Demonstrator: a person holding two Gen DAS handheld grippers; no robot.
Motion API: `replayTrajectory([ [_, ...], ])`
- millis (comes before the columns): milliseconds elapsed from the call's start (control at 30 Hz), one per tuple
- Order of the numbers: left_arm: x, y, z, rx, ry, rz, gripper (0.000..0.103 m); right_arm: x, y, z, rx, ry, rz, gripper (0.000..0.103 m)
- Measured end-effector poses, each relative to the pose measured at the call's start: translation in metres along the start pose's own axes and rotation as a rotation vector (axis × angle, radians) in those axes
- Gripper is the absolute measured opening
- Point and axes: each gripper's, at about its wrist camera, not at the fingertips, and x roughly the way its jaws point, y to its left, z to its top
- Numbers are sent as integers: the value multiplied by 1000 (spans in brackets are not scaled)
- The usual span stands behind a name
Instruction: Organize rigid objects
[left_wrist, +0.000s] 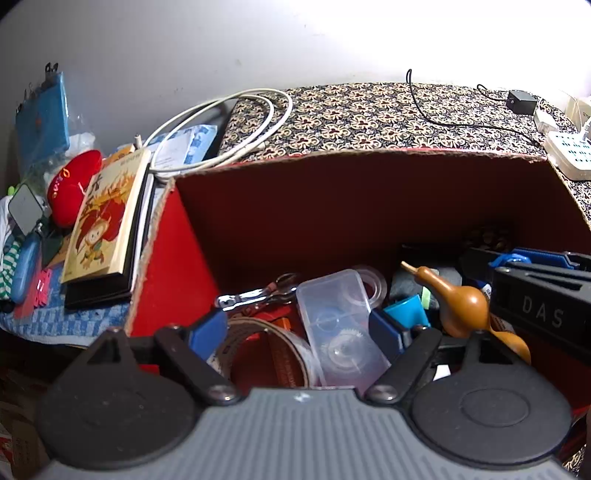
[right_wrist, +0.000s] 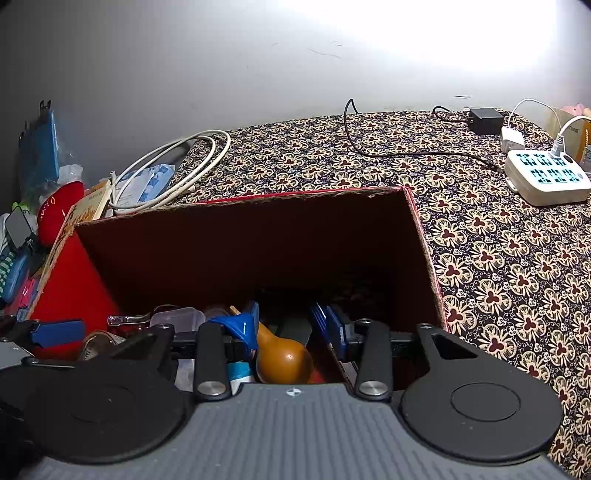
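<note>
Your red cardboard box (left_wrist: 192, 236) sits on the floral cloth (left_wrist: 351, 114), and the rigid odds and ends lie in its bottom: a clear plastic case (left_wrist: 340, 325), a brown gourd (left_wrist: 461, 306), metal scissors (left_wrist: 258, 293), a roll of clear tape (left_wrist: 371, 286) and a coiled belt (left_wrist: 258, 343). The only writing you can read is "DAS" — white letters on the right gripper's black body in the left wrist view; the book (left_wrist: 107, 218) left of the box has a cartoon cover whose title is too small to make out.

Your left gripper (left_wrist: 299, 328) points down into the box, jaws wide, the clear case between the blue pads but not pinched. Your right gripper (right_wrist: 291, 326) also tilts down into the box, jaws apart — the gourd lies between them, untouched as far as you can see. A white power strip (right_wrist: 546, 177) rests on the cloth well to the right.
</note>
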Motion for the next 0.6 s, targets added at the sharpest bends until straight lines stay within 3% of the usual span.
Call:
replayTrajectory([
  [600,-2,3,-1,-12,-19,-38,81,1,-1,0,-9,3,6,23],
])
